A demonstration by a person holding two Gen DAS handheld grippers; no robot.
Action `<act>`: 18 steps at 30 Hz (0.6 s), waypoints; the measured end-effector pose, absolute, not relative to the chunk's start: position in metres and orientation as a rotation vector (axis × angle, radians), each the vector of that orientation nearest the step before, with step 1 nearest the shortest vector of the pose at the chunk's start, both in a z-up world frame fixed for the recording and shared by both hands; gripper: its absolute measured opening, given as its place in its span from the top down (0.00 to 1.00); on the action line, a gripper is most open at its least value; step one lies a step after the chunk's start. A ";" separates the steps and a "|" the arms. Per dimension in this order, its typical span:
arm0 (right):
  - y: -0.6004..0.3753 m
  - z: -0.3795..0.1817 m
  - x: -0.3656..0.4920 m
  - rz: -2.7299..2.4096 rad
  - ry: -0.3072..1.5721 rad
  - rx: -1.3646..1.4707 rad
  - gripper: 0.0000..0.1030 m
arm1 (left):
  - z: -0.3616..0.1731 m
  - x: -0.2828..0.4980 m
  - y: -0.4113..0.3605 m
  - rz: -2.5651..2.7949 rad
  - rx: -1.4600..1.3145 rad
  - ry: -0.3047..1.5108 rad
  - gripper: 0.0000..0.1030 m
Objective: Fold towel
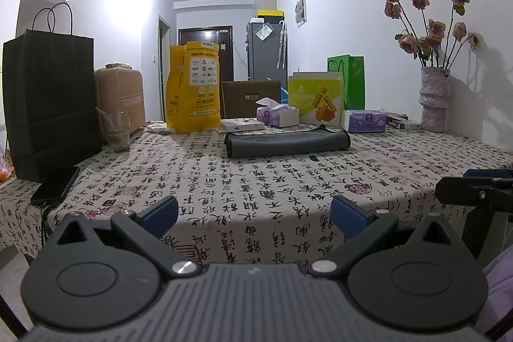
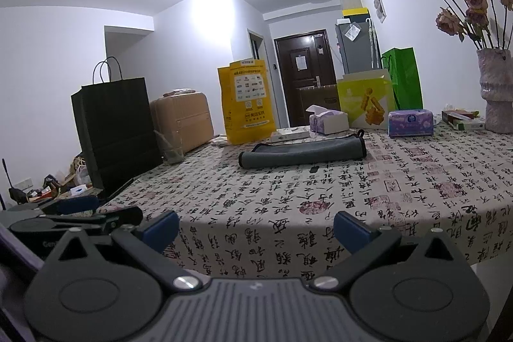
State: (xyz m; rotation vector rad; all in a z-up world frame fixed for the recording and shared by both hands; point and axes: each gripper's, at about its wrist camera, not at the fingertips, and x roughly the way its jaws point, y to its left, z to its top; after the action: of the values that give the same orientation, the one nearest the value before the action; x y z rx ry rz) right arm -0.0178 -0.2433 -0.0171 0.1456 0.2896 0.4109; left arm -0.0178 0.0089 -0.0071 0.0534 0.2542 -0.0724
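A grey towel with black trim [image 1: 287,143] lies folded in a long flat bundle on the far middle of the patterned tablecloth [image 1: 256,181]; it also shows in the right wrist view [image 2: 304,151]. My left gripper [image 1: 255,215] is open and empty, held off the table's near edge, well short of the towel. My right gripper [image 2: 256,228] is open and empty, also at the near edge. The right gripper shows at the right edge of the left wrist view [image 1: 477,188]. The left gripper shows at the left of the right wrist view [image 2: 80,210].
A black paper bag [image 1: 51,104], a phone [image 1: 56,185] and a glass [image 1: 117,130] stand at the left. A yellow bag [image 1: 194,85], tissue packs [image 1: 365,120], boxes and a green bag [image 1: 349,79] line the back. A vase of roses [image 1: 434,98] stands at the right.
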 end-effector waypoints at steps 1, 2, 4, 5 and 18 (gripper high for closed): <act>-0.243 -0.017 -0.018 0.410 0.289 0.146 0.00 | -0.007 -0.018 0.009 -0.072 0.052 0.255 0.00; -0.243 -0.017 -0.018 0.410 0.288 0.146 0.00 | -0.007 -0.018 0.009 -0.073 0.053 0.256 0.00; -0.244 -0.017 -0.018 0.411 0.288 0.147 0.00 | -0.006 -0.018 0.009 -0.074 0.054 0.253 0.00; -0.244 -0.017 -0.018 0.410 0.288 0.147 0.00 | -0.006 -0.019 0.008 -0.076 0.054 0.253 0.00; -0.244 -0.018 -0.016 0.411 0.290 0.148 0.00 | -0.006 -0.020 0.008 -0.077 0.054 0.257 0.00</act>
State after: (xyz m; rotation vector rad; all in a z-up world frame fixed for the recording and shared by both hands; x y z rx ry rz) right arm -0.0156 -0.2435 -0.0175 0.1480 0.2896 0.4107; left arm -0.0199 0.0078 -0.0057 0.0538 0.2573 -0.0773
